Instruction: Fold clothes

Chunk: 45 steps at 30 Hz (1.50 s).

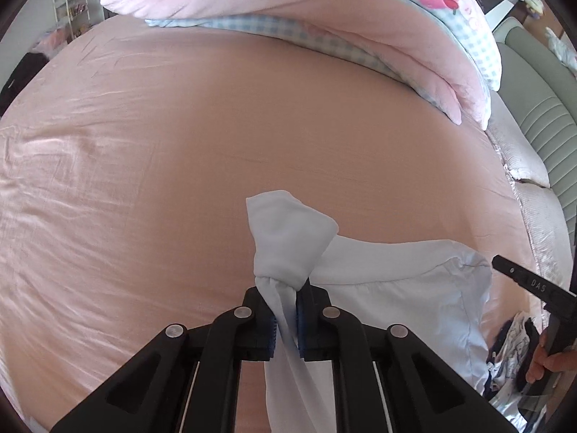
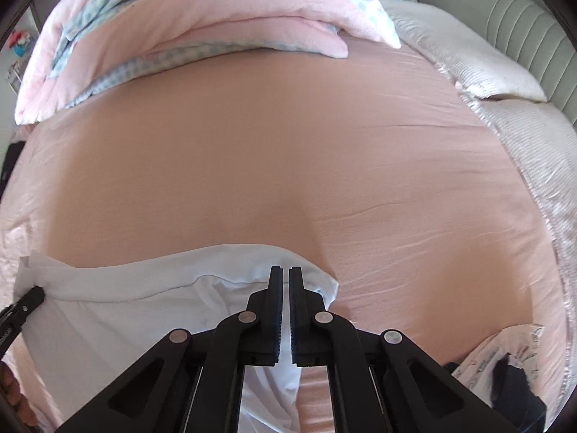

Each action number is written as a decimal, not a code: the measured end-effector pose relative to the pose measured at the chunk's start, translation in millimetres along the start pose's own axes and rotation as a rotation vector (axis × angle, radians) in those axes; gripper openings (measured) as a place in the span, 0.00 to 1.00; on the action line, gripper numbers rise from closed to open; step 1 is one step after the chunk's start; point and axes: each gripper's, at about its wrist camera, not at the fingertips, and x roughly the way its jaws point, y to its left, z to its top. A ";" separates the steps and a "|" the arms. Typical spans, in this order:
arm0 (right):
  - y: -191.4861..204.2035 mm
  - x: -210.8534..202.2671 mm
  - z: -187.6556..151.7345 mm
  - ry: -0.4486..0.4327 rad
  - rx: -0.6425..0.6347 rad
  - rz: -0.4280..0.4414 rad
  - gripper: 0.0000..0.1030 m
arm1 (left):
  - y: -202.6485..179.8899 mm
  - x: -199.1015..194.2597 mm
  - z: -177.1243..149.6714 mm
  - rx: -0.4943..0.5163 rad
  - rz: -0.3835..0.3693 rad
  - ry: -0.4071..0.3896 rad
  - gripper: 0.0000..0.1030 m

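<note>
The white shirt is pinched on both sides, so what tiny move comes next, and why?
Probably carry both corners forward together. The left gripper and right gripper each pinch the white shirt, and bare pink sheet lies ahead for spreading it flat.

Left gripper (image 1: 286, 310) clamped, right gripper (image 2: 285, 285) nearly closed (narrow gap).

Bed sheet (image 1: 180, 151): peach-pink, lightly creased, fills most of both views.
Quilt (image 1: 324, 18): pink fleece with blue-check lining, bunched along the far side.
Pillows (image 2: 479, 72): white, textured, far right.
Headboard (image 2: 519, 11): grey-green, ribbed, right behind the pillows.
Shelf rack (image 1: 70, 7): white wire, far left.
</note>
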 end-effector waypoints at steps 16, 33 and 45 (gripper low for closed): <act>2.7 27.5 -7.2 0.172 0.008 0.121 0.04 | -38.2 19.7 8.9 0.024 0.023 0.033 0.06; 47.8 41.5 -11.7 0.133 -0.122 0.014 0.39 | -32.0 19.8 1.4 -0.005 -0.062 0.082 0.06; 89.4 -1.0 -25.3 -0.021 -0.373 -0.282 0.03 | -33.8 25.6 3.5 -0.064 -0.149 0.167 0.09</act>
